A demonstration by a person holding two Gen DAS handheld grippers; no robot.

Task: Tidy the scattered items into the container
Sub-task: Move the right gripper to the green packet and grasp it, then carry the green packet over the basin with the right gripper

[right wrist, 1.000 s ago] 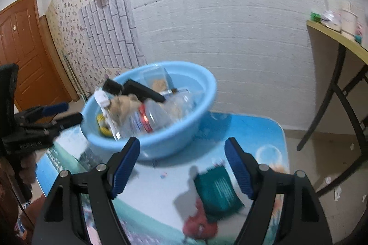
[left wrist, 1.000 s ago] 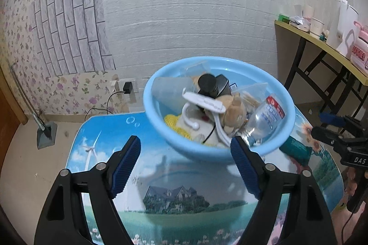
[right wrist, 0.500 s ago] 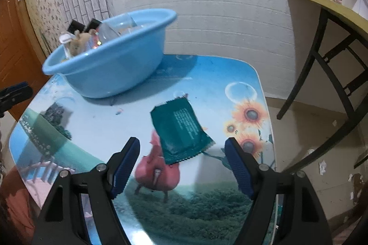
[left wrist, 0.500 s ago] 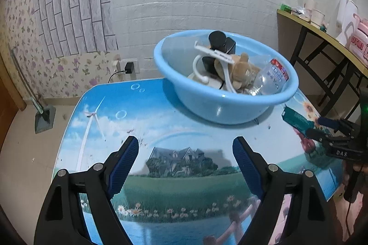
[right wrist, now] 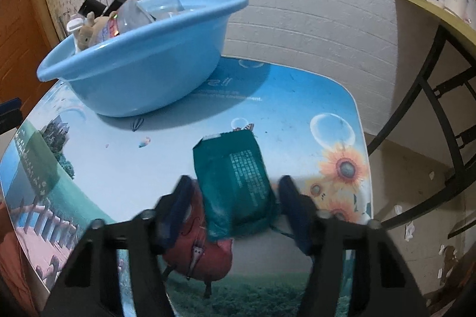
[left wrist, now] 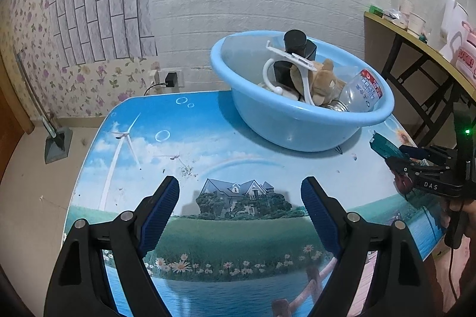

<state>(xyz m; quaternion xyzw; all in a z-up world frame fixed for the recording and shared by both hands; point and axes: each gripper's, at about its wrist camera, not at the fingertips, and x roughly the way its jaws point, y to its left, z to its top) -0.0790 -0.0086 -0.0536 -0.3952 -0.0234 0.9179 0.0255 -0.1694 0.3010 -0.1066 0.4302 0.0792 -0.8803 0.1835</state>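
A light blue basin (left wrist: 300, 120) stands at the table's far side, holding a plush toy (left wrist: 322, 82), a clear bottle (left wrist: 361, 92), a black item and a white holder. It also shows in the right wrist view (right wrist: 142, 58). A dark green packet (right wrist: 235, 180) lies flat on the table, between the fingers of my open right gripper (right wrist: 233, 199), whose jaws straddle it with gaps either side. In the left wrist view the packet (left wrist: 383, 145) and right gripper (left wrist: 404, 156) are at the right. My left gripper (left wrist: 239, 199) is open and empty over the table.
The table (left wrist: 208, 144) has a printed landscape cloth. A white brick wall is close behind it. A side table (left wrist: 416, 40) with cups and bags stands at the right, its black legs (right wrist: 440, 96) near the table corner. A dustpan (left wrist: 56, 138) stands on the floor, left.
My right gripper has dropped and moved forward so its fingers now straddle the green packet, and its jaws have narrowed. My left gripper has drawn back from the basin.
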